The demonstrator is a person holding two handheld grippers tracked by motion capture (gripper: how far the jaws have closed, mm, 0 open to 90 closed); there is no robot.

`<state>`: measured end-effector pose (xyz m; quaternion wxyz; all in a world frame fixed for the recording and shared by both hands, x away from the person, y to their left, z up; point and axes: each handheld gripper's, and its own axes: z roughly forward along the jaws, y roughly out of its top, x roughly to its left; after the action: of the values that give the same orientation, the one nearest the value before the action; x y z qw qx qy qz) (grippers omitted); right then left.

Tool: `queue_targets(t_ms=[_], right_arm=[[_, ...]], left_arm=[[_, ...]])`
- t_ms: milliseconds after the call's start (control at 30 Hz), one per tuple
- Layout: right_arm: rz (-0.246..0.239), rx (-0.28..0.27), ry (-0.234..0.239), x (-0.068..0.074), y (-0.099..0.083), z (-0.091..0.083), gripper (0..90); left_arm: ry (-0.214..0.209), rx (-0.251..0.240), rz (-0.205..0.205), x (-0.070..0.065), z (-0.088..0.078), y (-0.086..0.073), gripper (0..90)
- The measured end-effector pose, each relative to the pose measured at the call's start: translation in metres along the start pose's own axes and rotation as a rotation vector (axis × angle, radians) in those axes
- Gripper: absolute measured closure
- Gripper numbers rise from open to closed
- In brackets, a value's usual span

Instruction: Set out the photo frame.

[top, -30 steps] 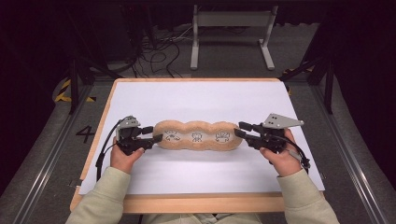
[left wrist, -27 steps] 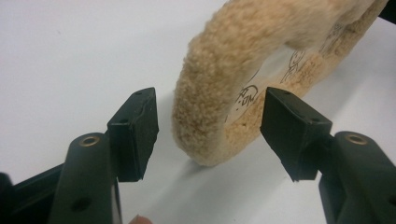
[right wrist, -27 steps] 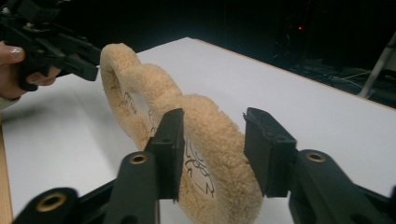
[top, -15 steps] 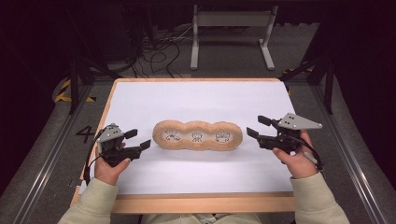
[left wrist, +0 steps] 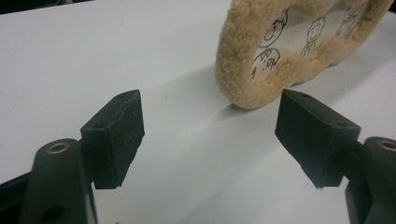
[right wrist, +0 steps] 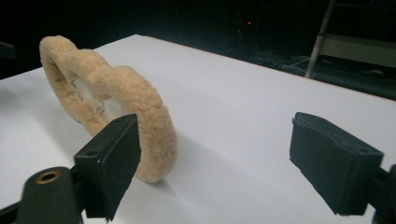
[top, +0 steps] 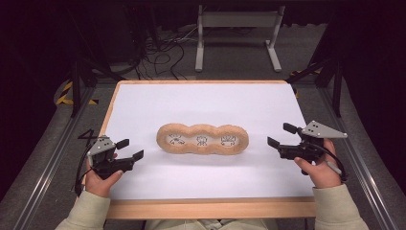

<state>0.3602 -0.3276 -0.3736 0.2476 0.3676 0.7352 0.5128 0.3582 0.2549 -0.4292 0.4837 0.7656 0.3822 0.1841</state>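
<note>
A tan plush frame (top: 203,128) with three little cartoon drawings in its windows lies across the middle of the white tabletop (top: 201,100). My left gripper (top: 130,149) sits off its left end, well apart from it. Its jaws have just been opening and nothing is between them. My right gripper (top: 281,134) is off the right end, also apart, jaws just opened wide and empty. In the left gripper view the frame's end (left wrist: 243,56) lies beyond the open gripper (left wrist: 210,121). In the right gripper view the fuzzy rim (right wrist: 140,102) is ahead at left of the open gripper (right wrist: 219,135).
The white surface has a wooden border (top: 206,208) along the near edge. Behind the table stand a grey metal stand (top: 237,19) and loose cables (top: 163,52) on the floor. Metal rails run along both sides of the table.
Both grippers have pulled away from the ends of the plush frame, the left one leftward and the right one rightward, and their jaws stand wider. The frame has stayed where it was.
</note>
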Motion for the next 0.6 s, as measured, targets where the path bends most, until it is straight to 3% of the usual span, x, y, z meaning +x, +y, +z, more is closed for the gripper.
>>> queue_targets(t_ms=[100, 200, 400, 600], right_arm=[[0.016, 0.005, -0.009, -0.007, -0.009, -0.003, 14.2], [0.033, 0.026, -0.02, -0.012, -0.018, -0.003, 13.5], [0.098, 0.127, -0.06, -0.025, -0.045, 0.008, 12.0], [0.115, 0.168, -0.055, -0.029, -0.057, 0.017, 11.6]], left_arm=[[0.011, 0.017, 0.0, 0.004, 0.002, -0.006, 23.9], [0.016, 0.05, -0.033, 0.01, 0.007, -0.01, 23.6], [0.055, 0.147, -0.044, 0.014, 0.019, -0.015, 23.6], [0.045, 0.158, -0.048, 0.014, 0.024, -0.016, 23.4]])
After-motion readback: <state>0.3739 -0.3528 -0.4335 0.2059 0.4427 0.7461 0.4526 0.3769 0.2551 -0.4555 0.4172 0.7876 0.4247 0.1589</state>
